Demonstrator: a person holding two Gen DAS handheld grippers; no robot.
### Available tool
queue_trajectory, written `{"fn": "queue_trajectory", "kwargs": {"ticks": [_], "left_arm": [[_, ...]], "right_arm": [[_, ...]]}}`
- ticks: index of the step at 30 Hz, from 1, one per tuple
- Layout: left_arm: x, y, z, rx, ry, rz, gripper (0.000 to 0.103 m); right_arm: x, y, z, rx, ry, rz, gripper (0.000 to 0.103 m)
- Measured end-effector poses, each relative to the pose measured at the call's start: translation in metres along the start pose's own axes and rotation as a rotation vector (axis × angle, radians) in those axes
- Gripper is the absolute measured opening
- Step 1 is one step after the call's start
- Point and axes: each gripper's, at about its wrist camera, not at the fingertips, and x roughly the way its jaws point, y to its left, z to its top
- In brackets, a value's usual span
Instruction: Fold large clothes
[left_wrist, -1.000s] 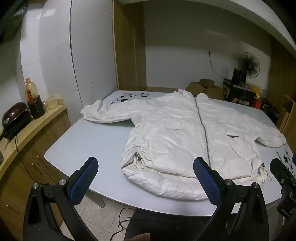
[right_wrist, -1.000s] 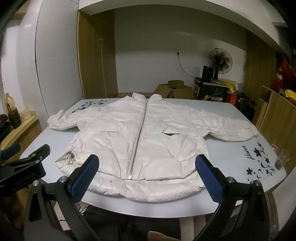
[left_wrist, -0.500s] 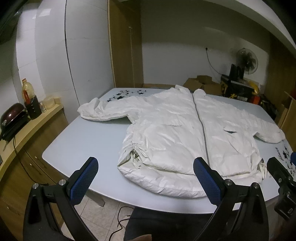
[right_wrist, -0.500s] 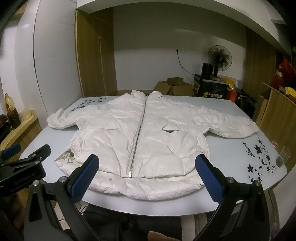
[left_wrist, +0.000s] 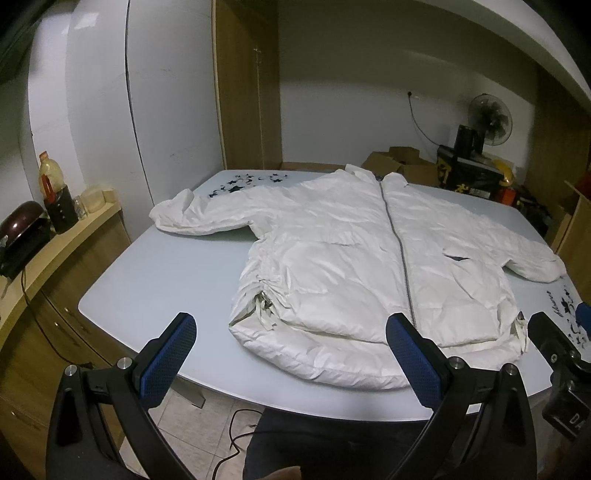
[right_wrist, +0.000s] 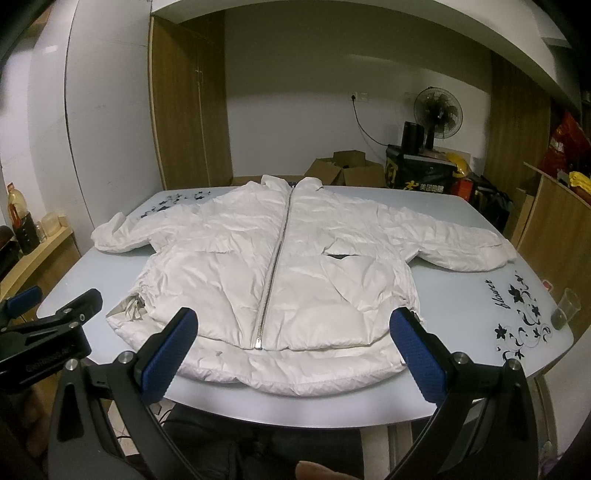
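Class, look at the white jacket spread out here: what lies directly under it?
The jacket lies flat on a pale blue table, whose bare top shows all round it. Black flower prints show beside it; whether more lie beneath the jacket cannot be seen.

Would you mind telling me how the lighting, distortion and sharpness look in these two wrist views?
Left wrist view: dim, bluish light; strong fisheye bending of the walls and table edge, dark corners; the white jacket is sharp, and the open left gripper reads clearly. Right wrist view: the same barrel distortion and dark corners, soft sheen on the jacket, no harsh glare; the open right gripper is crisp.
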Motion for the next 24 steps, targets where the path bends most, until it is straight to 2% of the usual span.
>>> {"fn": "queue_trajectory", "kwargs": {"ticks": [24], "left_arm": [[0.006, -0.004, -0.006, 0.013, 0.036, -0.012, 0.103]], "right_arm": [[0.007, 0.009, -0.005, -0.021, 0.025, 0.006, 0.103]]}}
